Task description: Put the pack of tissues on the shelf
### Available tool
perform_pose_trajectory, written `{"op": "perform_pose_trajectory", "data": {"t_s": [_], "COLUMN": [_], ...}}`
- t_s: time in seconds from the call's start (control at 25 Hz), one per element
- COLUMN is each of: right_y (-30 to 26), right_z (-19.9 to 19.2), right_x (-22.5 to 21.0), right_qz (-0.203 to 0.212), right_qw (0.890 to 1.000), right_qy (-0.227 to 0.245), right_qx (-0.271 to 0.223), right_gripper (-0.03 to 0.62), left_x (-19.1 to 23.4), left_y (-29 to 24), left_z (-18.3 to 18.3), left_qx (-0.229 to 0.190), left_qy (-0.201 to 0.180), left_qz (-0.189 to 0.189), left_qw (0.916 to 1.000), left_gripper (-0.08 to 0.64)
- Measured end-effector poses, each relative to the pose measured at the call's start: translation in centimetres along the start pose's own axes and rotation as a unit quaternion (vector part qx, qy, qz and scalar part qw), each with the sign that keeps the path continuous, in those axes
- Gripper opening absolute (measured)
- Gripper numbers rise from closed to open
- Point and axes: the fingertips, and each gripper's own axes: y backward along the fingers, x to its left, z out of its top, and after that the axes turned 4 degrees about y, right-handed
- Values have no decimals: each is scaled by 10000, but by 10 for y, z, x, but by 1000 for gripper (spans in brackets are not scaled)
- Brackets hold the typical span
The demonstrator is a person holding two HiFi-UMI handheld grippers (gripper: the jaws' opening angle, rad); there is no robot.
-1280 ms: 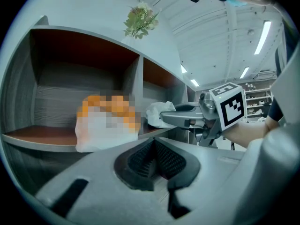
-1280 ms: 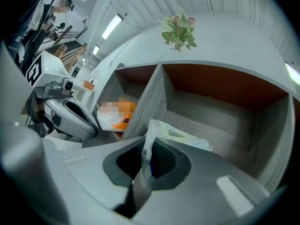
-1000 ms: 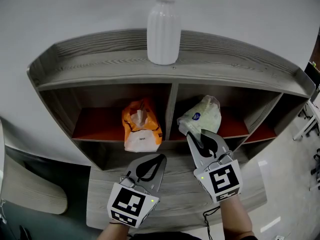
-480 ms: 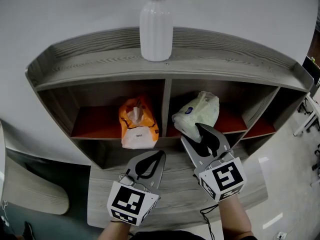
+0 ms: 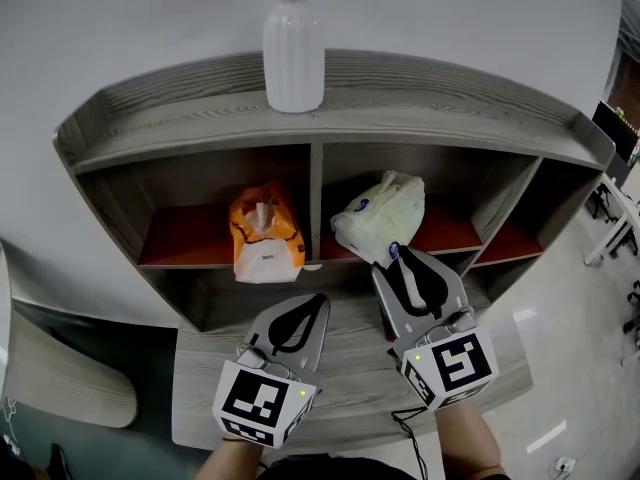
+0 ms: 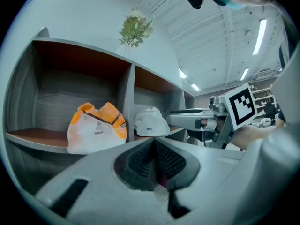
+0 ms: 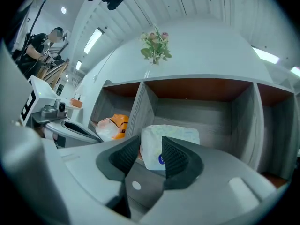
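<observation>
The pack of tissues, pale green-white with a blue label, rests in the shelf's middle-right compartment; it also shows in the right gripper view and the left gripper view. My right gripper is open, its jaws just opened wide and eased in slightly. Its pads do not press the pack, which sits just beyond the tips. My left gripper is shut and empty, held level over the lower ledge in front of the orange pack.
An orange and white pack stands in the middle-left compartment. A white ribbed vase with flowers sits on the top board. A wooden ledge lies under both grippers. A person stands far off.
My right gripper let go of the tissue pack, opened and drew back a little toward me. The pack stays in the compartment. The left gripper has hardly moved.
</observation>
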Motion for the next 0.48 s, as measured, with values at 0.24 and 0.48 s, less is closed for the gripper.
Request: {"op": "perform_pose_trajectory", "data": {"t_s": [0.24, 0.48], "right_y": [22, 42], "right_z": [-4, -8], "right_x": [-4, -5], "right_qz": [-120, -224], "right_qw": [9998, 9993], "right_qy": [-141, -300], "right_qx": [25, 61], "right_gripper": [138, 121], "left_x": [-14, -25], "left_y": [3, 6], "left_z": [4, 5], "left_qx": [-113, -176], "left_qy": [-22, 21], "left_qz": [6, 30], "left_qw": [9999, 9998], "left_gripper": [-5, -5]}}
